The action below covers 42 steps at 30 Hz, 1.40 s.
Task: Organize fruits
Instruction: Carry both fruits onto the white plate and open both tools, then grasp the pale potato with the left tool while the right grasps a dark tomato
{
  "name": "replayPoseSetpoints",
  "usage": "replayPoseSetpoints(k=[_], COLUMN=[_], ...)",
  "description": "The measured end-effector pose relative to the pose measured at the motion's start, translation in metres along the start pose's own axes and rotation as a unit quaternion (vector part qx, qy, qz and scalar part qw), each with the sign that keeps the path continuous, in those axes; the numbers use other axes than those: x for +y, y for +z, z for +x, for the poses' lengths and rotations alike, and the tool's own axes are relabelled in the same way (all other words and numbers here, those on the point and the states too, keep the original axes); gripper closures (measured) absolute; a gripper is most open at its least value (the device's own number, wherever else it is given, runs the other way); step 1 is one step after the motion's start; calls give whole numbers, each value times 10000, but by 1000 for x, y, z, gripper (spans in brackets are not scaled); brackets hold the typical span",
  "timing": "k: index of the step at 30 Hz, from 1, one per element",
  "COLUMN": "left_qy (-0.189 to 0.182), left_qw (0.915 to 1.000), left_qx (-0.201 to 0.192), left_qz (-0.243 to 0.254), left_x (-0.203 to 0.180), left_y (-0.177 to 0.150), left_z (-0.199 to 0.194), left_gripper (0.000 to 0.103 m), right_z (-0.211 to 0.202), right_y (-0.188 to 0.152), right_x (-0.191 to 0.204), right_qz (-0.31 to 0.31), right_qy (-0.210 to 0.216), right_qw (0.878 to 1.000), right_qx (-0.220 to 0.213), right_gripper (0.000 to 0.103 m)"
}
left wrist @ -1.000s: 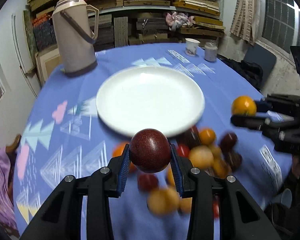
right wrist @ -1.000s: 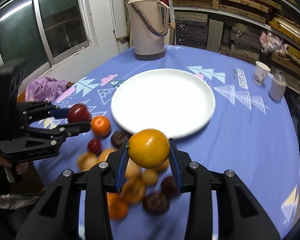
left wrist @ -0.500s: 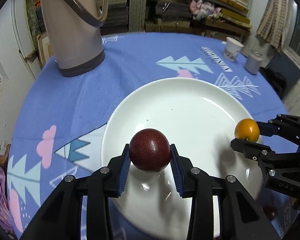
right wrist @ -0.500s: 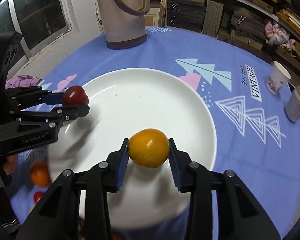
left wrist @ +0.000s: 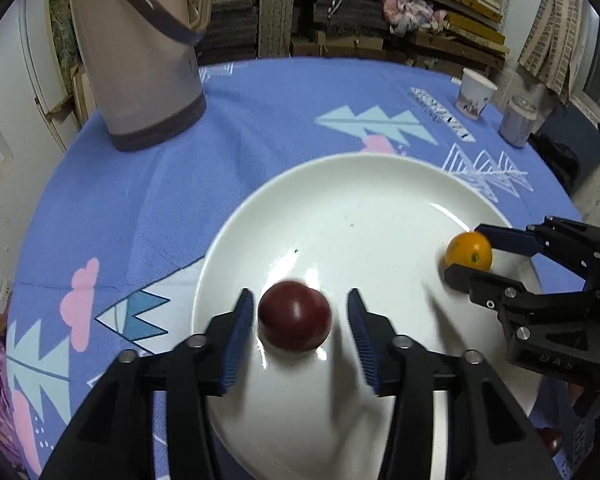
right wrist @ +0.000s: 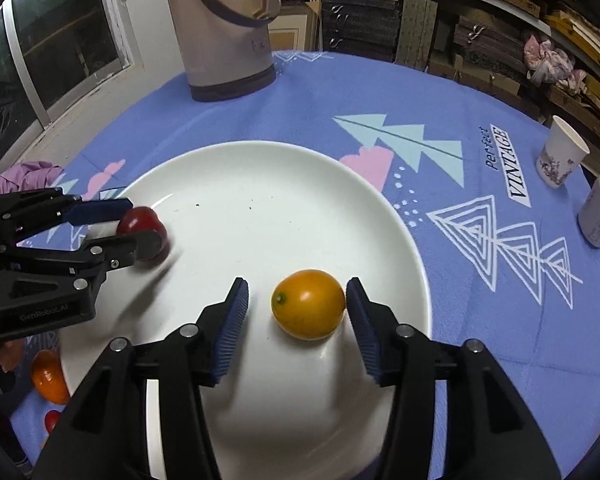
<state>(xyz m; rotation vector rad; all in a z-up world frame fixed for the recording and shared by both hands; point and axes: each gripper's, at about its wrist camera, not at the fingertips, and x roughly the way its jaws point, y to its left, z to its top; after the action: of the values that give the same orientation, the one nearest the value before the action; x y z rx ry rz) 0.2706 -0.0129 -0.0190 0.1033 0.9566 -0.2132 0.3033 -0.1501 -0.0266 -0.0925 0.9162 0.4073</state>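
Fruits are starting to reach the plate: we see a dark red one on its near left part and an orange one on its near right part. Our left tool is spread, with a gap on each side of the red fruit, so it pinches nothing. Our right tool is spread too, the orange fruit loose between its fingers and close to the right one; whether they touch we cannot tell. Both fruits seem to rest on the plate. We judge the task barely begun: off the plate's near left edge, more fruits lie on the tabletop, mostly hidden. We would back both tools off and fetch those.
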Motion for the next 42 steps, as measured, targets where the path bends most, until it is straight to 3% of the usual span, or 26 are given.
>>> replayPoseSetpoints(k=[3,5,7,11,17,25,28,34,42], left_qy=[-14,27,46,-71,-144,-250,-300,-419,-428], left_qw=[9999,9997,9994,9989,9984,9988,9987,9982,9988], left_qx=[-127,-226,-322,-455,-521,-380,-306,-241,-66], left_qz=[38,106,103,35,-144,-173,-258,-354,-224], left_x=[-4,-7,-7,-4,0,-5,-5,-11,-21], left_y=[-1,-6,-12,-35,-79,-146,-164,-188,-200], left_z=[-14,-29,-42,-69,-102,-127,-131,-140,-135], left_gripper=[44,35,28,24,18,18,18,18,18], right_z=[-17,-40,-63,-110,-150,-160,-164,-163,-161], right_y=[-5,-13,-23,-51,-108,-184,-203,-222,-221], right_x=[1,2,4,8,18,42,56,88,69], right_qz=[28,31,14,-27,120,96,18,-360,-26], right_qy=[9,-99,-243,-148,-111,-56,163,313,128], right_qw=[9999,9993,9979,9945,9950,9986,9991,9987,9996], right_qx=[-117,-348,-600,-1035,-985,-512,-403,-189,-246], right_gripper=[51,32,20,12,11,12,13,21,25])
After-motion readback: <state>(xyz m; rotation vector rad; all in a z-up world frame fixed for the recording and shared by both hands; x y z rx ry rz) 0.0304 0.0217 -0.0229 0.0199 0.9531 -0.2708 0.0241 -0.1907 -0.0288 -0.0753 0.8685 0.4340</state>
